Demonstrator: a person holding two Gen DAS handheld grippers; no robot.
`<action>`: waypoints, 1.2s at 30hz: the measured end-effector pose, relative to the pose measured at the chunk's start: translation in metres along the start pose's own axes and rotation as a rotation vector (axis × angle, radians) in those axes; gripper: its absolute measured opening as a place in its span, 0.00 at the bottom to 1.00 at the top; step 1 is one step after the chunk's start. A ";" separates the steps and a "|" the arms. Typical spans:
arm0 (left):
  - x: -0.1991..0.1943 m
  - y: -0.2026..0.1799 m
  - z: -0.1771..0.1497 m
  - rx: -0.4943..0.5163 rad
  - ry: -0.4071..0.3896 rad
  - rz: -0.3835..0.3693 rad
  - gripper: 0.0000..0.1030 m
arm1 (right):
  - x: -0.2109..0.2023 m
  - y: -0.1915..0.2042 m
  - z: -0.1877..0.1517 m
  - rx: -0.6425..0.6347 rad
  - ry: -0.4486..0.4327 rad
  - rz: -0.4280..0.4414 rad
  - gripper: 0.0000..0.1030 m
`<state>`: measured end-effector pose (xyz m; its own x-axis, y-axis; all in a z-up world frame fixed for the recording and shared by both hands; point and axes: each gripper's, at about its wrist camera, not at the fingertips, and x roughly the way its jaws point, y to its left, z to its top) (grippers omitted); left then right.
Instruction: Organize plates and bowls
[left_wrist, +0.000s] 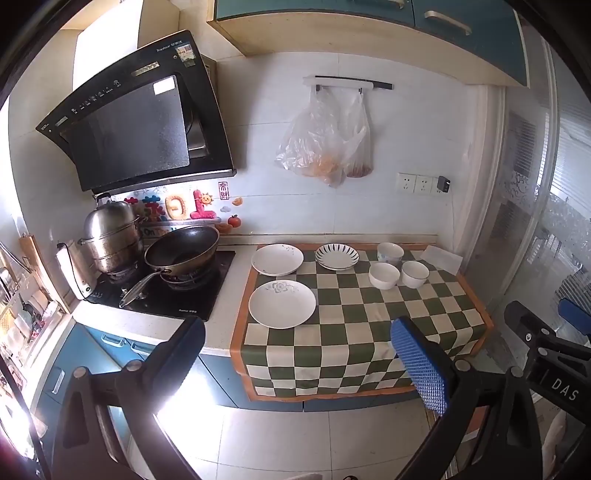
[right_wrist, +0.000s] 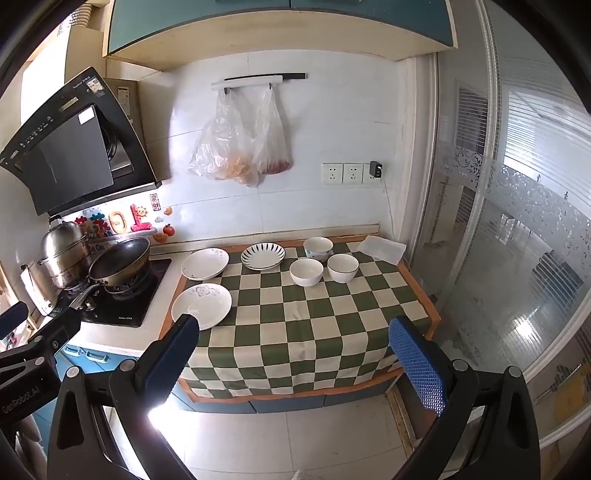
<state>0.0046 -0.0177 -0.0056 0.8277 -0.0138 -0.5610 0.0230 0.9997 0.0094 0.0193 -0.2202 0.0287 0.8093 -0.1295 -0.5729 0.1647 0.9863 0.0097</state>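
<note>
On a green and white checked cloth (left_wrist: 351, 325) (right_wrist: 295, 332) stand three plates and three bowls. A white flowered plate (left_wrist: 282, 303) (right_wrist: 201, 305) lies at the front left. A second white plate (left_wrist: 277, 259) (right_wrist: 204, 263) lies behind it. A striped plate (left_wrist: 336, 256) (right_wrist: 263, 256) lies at the back middle. The three bowls (left_wrist: 384, 275) (right_wrist: 306, 271) cluster at the back right. My left gripper (left_wrist: 299, 354) and right gripper (right_wrist: 295, 350) are both open and empty, held back from the counter's front edge.
A hob with a black wok (left_wrist: 181, 251) (right_wrist: 120, 262) and a steel steamer pot (left_wrist: 110, 240) stands left of the cloth. A range hood (left_wrist: 136, 118) hangs above. Plastic bags (left_wrist: 328, 140) hang on the wall. A glass sliding door (right_wrist: 517, 240) is on the right.
</note>
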 end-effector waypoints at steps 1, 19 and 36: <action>0.003 0.006 0.003 -0.001 0.002 -0.005 1.00 | 0.001 0.000 0.000 -0.003 0.001 0.000 1.00; 0.006 0.006 0.003 -0.003 0.002 -0.007 1.00 | 0.004 0.000 0.002 -0.003 0.004 0.001 1.00; 0.007 0.010 0.006 -0.005 0.006 -0.006 1.00 | 0.004 0.000 0.003 -0.001 0.006 0.002 1.00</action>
<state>0.0138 -0.0083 -0.0041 0.8243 -0.0196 -0.5658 0.0252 0.9997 0.0020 0.0241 -0.2212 0.0292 0.8063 -0.1272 -0.5777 0.1628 0.9866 0.0101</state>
